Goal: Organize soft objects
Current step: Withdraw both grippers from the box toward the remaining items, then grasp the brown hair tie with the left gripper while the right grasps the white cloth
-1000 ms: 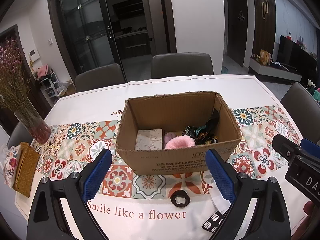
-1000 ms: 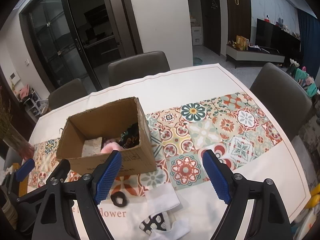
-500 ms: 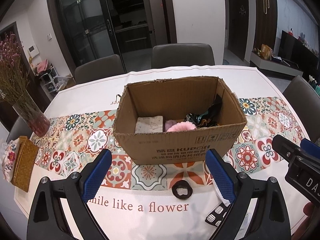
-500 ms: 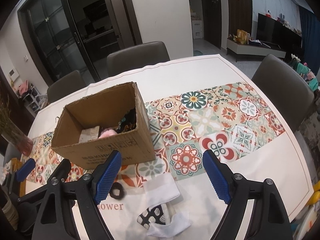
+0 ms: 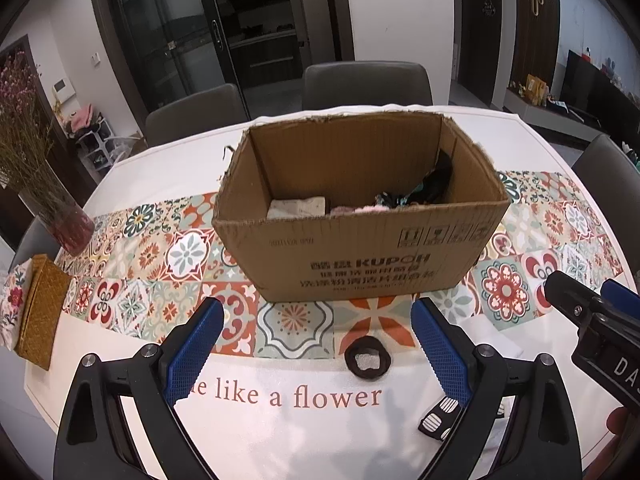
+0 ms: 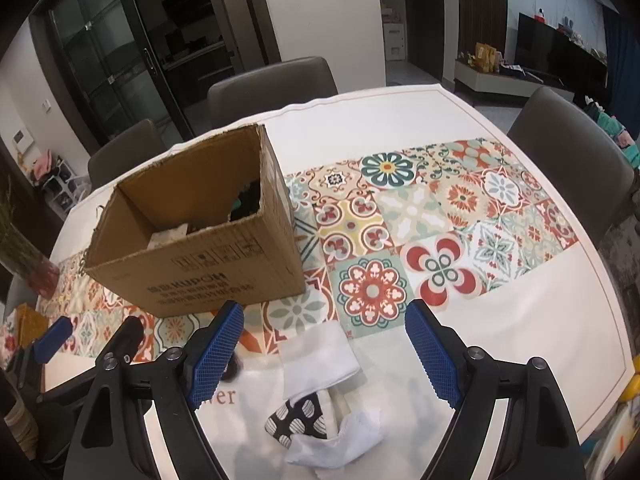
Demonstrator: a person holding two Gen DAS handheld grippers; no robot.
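An open cardboard box [image 5: 360, 256] [image 6: 208, 264] stands on the patterned table runner. Inside it lie a folded pale cloth [image 5: 296, 208], something pink and fluffy [image 5: 360, 210] and dark fabric [image 5: 432, 184]. In front of the box a black scrunchie [image 5: 367, 362] rests on the white tablecloth. A white cloth [image 6: 320, 356] and a black-and-white patterned cloth [image 6: 298, 420] lie together near the table's front edge. My left gripper [image 5: 318, 354] hovers open above the scrunchie. My right gripper [image 6: 324, 356] hovers open over the white cloth. Neither holds anything.
A glass vase of dried flowers [image 5: 60, 216] and a woven box [image 5: 38, 316] stand at the table's left end. Grey chairs [image 5: 366, 84] ring the round table [image 6: 520, 312]. The right gripper's body [image 5: 600, 328] shows at the right of the left wrist view.
Both grippers have sunk toward the table, so the box, scrunchie and cloths look larger and closer. Jaws of both stay the same width.
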